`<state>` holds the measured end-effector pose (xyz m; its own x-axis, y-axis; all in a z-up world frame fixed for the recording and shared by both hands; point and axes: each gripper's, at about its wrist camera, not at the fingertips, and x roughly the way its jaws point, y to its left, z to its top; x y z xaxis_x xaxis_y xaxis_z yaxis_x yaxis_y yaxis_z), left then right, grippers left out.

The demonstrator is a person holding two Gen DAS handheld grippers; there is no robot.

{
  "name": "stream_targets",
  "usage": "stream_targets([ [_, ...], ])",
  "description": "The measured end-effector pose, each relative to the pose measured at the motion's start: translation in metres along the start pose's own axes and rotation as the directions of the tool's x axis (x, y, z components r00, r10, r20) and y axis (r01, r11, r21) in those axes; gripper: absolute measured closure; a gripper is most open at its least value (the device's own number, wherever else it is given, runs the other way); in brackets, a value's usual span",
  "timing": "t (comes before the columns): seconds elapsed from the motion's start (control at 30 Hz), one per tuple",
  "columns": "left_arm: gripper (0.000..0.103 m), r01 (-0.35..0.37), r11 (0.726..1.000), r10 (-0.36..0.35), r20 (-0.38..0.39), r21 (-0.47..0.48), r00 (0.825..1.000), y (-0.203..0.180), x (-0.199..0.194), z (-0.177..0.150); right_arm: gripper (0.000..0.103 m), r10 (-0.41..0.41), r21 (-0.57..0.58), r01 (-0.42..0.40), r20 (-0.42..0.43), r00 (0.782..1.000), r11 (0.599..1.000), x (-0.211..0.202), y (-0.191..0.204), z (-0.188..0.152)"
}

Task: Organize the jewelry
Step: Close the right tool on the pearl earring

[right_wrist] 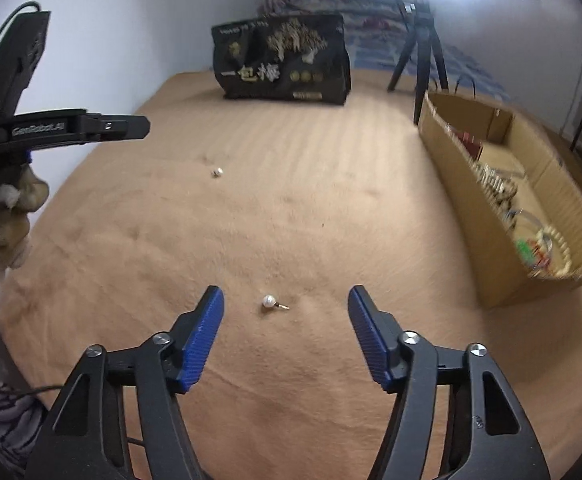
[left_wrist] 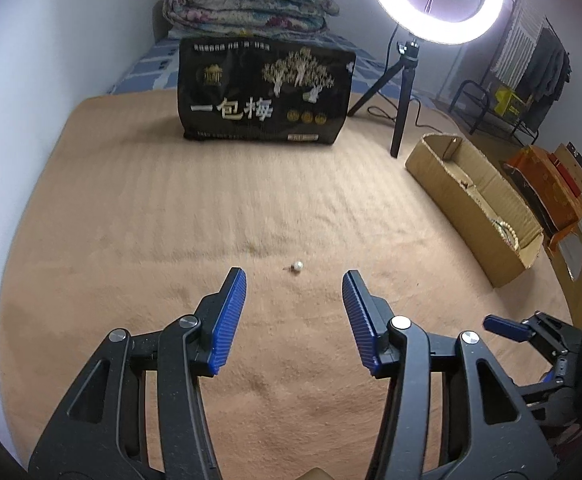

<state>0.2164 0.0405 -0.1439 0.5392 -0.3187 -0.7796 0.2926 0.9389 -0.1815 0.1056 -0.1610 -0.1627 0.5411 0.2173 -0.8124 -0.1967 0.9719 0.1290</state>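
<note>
A pearl earring (left_wrist: 298, 267) lies on the tan blanket just beyond my open, empty left gripper (left_wrist: 294, 280). In the right wrist view a second pearl earring (right_wrist: 269, 302) with a gold post lies between the tips of my open, empty right gripper (right_wrist: 286, 294). The first earring (right_wrist: 216, 172) shows farther off there. A long cardboard box (left_wrist: 457, 196) at the right holds bead bracelets and other jewelry (right_wrist: 543, 246). The right gripper (left_wrist: 509, 328) shows at the lower right of the left wrist view, and the left gripper's body (right_wrist: 71, 128) at the left of the right wrist view.
A black printed bag (left_wrist: 265, 92) stands at the back of the blanket. A ring light on a tripod (left_wrist: 405, 92) stands behind the box. A folded quilt (left_wrist: 247, 0) lies at the far end. A white wall runs along the left. Orange boxes (left_wrist: 551, 188) sit beyond the cardboard box.
</note>
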Motion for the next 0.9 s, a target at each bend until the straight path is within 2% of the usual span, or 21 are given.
stream_targets([
  [0.1,0.051,0.007,1.0,-0.007,-0.016,0.008,1.0,0.002,0.011,-0.004,0.057,0.007,0.042,-0.007,-0.013,1.0,0.999,0.012,-0.004,-0.004],
  [0.2,0.057,0.012,1.0,-0.012,-0.032,0.01,0.999,0.005,0.022,-0.007,0.063,0.013,0.046,-0.012,-0.022,1.0,0.999,0.02,-0.003,-0.008],
  [0.3,0.057,0.016,1.0,-0.016,-0.045,0.016,0.999,0.005,0.032,-0.009,0.07,0.008,0.029,-0.007,-0.026,1.0,1.0,0.024,0.002,-0.011],
  [0.47,0.057,0.02,0.999,-0.018,-0.056,0.028,0.998,0.004,0.045,-0.012,0.076,-0.014,-0.012,0.014,-0.019,1.0,1.0,0.031,0.011,-0.014],
  [0.83,0.057,0.012,0.996,-0.007,-0.055,0.087,0.998,-0.007,0.069,-0.004,0.093,-0.042,-0.012,0.041,-0.018,0.999,0.999,0.045,0.008,-0.017],
  [0.9,0.063,0.006,0.995,0.0,-0.061,0.096,0.998,-0.01,0.076,-0.002,0.095,-0.04,-0.001,0.04,-0.018,0.999,0.999,0.046,0.006,-0.016],
])
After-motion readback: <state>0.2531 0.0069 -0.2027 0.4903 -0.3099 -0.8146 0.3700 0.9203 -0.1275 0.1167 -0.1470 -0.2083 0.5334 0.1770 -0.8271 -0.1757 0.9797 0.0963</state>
